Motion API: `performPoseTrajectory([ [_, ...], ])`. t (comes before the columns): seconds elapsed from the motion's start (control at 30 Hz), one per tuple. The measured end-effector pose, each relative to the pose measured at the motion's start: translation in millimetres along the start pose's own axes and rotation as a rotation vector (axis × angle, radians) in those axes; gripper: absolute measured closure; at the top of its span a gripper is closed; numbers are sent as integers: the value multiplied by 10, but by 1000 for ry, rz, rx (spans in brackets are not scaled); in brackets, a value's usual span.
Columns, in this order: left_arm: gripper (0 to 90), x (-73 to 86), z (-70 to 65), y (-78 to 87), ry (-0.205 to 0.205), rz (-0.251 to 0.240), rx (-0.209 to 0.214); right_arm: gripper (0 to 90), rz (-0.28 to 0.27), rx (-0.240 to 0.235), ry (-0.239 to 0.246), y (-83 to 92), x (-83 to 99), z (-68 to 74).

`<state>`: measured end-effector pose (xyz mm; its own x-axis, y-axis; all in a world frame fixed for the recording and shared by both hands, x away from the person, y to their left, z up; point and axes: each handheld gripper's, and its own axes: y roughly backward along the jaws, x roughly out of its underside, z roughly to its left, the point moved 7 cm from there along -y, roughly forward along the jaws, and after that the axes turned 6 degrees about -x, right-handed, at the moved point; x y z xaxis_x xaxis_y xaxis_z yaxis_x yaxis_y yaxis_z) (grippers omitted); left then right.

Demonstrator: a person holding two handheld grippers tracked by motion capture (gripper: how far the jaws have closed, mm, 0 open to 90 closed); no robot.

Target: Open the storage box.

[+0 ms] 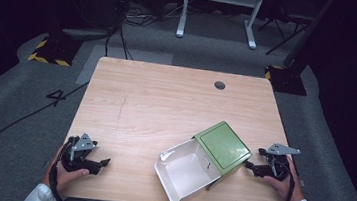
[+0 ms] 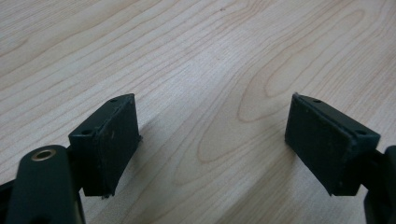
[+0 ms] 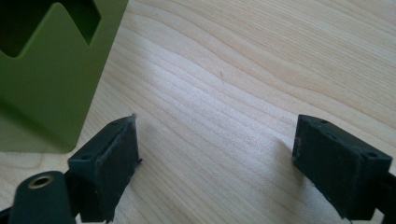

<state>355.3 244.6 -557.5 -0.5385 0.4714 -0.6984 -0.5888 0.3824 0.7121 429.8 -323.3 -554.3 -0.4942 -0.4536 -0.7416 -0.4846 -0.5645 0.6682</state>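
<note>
Looking down from the high view: left gripper (image 1: 101,164) held low at the near left part of the wooden table (image 1: 166,99), jaws apart, nothing between them. Right gripper (image 1: 250,165) held at the near right edge, tips just beside the right side of the green box (image 1: 223,146), jaws not closed on it. White drawer (image 1: 185,169) pulled out of the green box toward the near side, lying between the two grippers, much closer to the right one and well apart from the left one. Small round grey cap (image 1: 220,85) far ahead of both grippers, near the far edge of the table.

Going to the left gripper view: left gripper (image 2: 212,140) spread wide, two black pads over bare wood, nothing pinched or touched.

Going to the right gripper view: right gripper (image 3: 217,156) spread wide as well, only the table (image 3: 243,70) between the pads. Green box (image 3: 51,79) standing ahead and to the left of the left pad, near to it; cannot tell if touching. Dark cut-out in the upper wall of the box.
</note>
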Motion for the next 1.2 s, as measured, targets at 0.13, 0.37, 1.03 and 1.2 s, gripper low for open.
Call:
performPoseTrajectory([
  [0.13,175,0,0,-1,2,0,0,144,0,0,0,0,0,0],
  [0.37,174,-11,1,-13,7,1,2,144,0,0,0,0,0,0],
  [1.03,174,-25,25,-27,6,2,-2,143,1,1,0,-4,-4,-1],
  [1.2,174,-25,25,-28,6,2,-1,144,1,0,-1,-4,-4,1],
])
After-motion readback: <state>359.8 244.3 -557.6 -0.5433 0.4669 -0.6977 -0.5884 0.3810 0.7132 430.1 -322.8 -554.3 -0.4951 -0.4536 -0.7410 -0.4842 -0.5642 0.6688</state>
